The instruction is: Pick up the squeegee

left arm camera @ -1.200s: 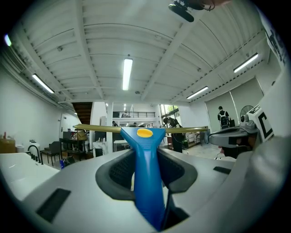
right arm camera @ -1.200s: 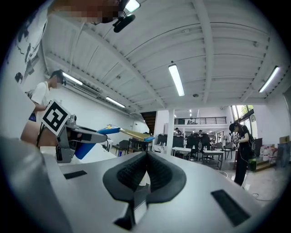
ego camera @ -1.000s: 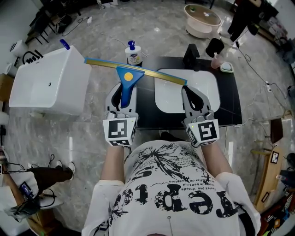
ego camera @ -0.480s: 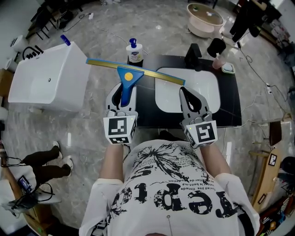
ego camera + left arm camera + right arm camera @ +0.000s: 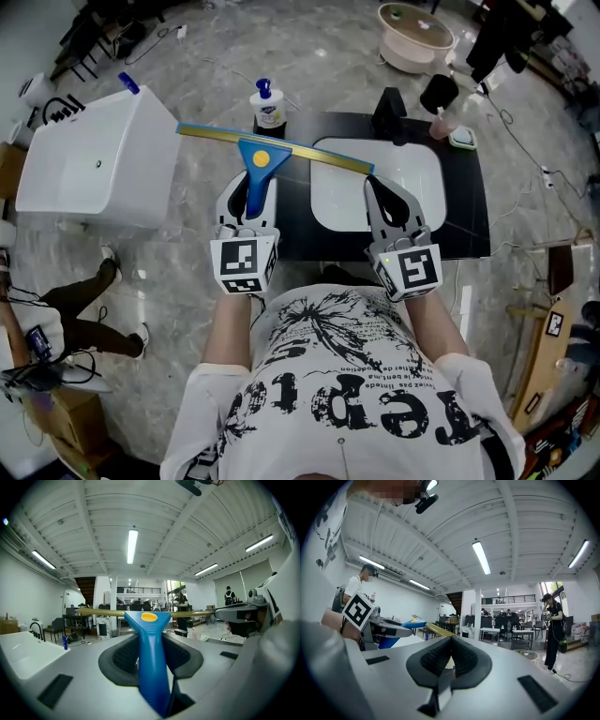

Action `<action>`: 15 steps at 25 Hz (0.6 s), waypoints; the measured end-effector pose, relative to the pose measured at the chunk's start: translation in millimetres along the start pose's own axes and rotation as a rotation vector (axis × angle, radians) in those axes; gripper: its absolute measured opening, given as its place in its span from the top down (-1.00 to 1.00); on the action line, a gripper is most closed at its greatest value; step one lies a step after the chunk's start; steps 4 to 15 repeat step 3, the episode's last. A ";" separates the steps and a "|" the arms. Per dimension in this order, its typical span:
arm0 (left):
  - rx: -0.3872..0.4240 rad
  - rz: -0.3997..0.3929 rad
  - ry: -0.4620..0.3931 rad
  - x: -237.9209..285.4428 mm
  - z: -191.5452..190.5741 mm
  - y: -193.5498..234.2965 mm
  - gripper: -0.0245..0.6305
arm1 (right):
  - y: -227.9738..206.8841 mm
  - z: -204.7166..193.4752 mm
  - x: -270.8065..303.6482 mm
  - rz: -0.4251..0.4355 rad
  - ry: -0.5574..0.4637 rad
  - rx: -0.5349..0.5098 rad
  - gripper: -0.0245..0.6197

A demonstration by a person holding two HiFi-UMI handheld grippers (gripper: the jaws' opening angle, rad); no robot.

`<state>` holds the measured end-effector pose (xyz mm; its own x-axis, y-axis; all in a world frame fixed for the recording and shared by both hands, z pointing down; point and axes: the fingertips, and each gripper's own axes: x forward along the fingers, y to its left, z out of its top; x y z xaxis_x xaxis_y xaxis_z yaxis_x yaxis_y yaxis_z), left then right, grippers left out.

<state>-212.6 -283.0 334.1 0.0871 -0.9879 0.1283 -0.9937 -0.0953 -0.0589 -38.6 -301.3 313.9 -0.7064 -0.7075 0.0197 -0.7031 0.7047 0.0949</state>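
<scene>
Two big fixtures stand on the grey marbled floor (image 5: 187, 281) ahead of us: a black-topped stand (image 5: 469, 225) with a white oval basin (image 5: 422, 183) sunk into it, and to its left a white boxy plastic tub (image 5: 94, 159).

Next in size is the squeegee (image 5: 258, 159), with a blue plastic handle and a long yellow-edged blade. As far as we can judge it is clear of every surface. Its blade reaches roughly level from the tub's corner towards the basin's near rim.

Our left gripper (image 5: 151, 644) is clamped on the blue handle, a pad pressing each flank, and the handle runs straight out along the jaws. Our right gripper (image 5: 451, 651) has its pads together with nothing between them, near the blade's right end but apart from it.

Smallest is a white pump bottle with a blue cap (image 5: 267, 105), just beyond the blade near the stand's far left corner.

We judge the pick-up all but made. To finish it well, we should hold the clamp firm, since the long blade gives any twist plenty of leverage. We should hold the blade level and swing its ends wide of the bottle and the tub. The right gripper should not nudge the blade.
</scene>
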 end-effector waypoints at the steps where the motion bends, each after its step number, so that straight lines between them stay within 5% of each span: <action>1: -0.001 0.000 0.001 2.1 0.0 -0.2 0.48 | -1.7 0.0 1.3 0.000 -0.001 0.001 0.89; 15: -0.003 0.001 0.002 6.3 0.0 -0.6 0.48 | -4.6 0.1 4.0 0.002 -0.005 0.002 0.89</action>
